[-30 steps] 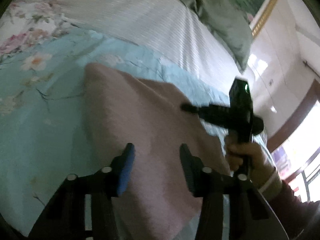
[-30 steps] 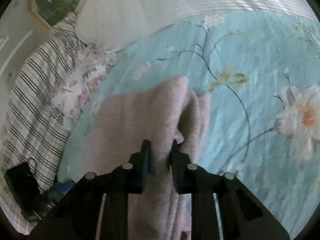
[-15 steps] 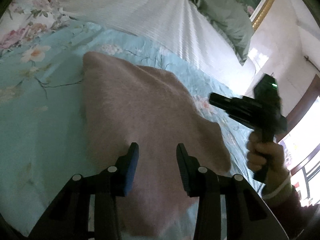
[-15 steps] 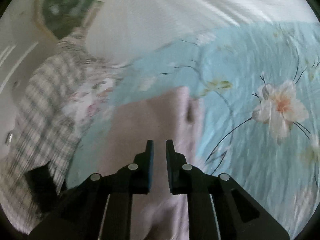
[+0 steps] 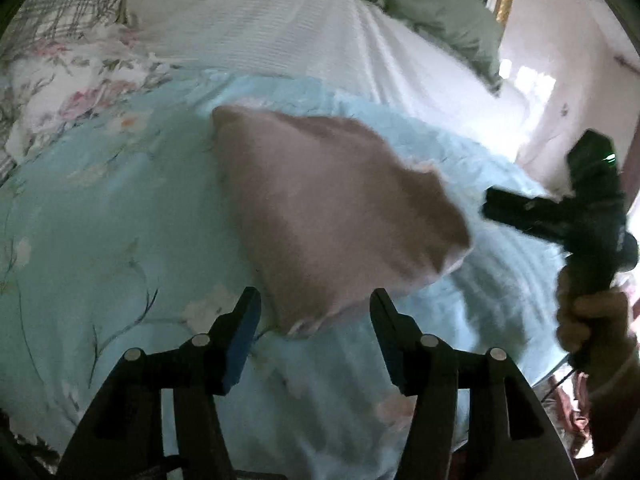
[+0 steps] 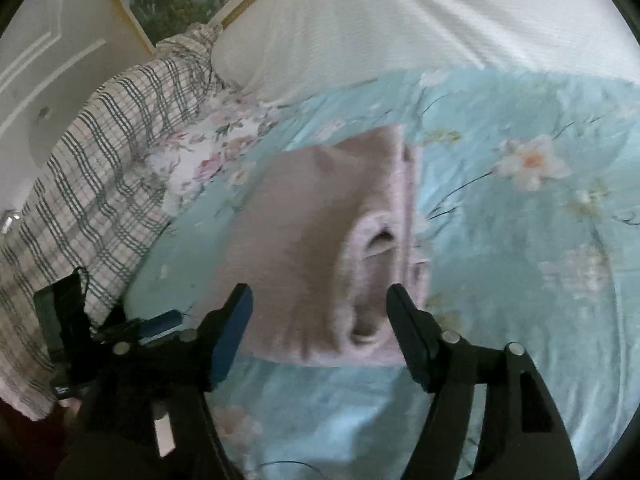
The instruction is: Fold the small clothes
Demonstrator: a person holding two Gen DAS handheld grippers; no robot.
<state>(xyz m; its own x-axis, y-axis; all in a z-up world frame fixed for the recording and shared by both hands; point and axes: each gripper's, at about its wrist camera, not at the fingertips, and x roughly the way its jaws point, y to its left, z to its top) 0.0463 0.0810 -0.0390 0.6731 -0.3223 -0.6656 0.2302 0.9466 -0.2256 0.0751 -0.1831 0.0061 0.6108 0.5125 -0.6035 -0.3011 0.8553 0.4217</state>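
Folded pink garment point(image 5: 328, 208) lying on the light-blue floral bedspread point(image 5: 100, 216) — left gripper point(image 5: 316, 316) and right gripper point(image 6: 318, 312) both spread wide, holding nothing; no legible writing, though blur may hide some

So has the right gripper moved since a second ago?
Yes. The right gripper has let go of the pink garment, opened, and backed toward the garment's near edge on the blue floral quilt.

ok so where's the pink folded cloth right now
The pink cloth lies flat on the light blue floral quilt, just beyond both open grippers, left and right; neither touches it.
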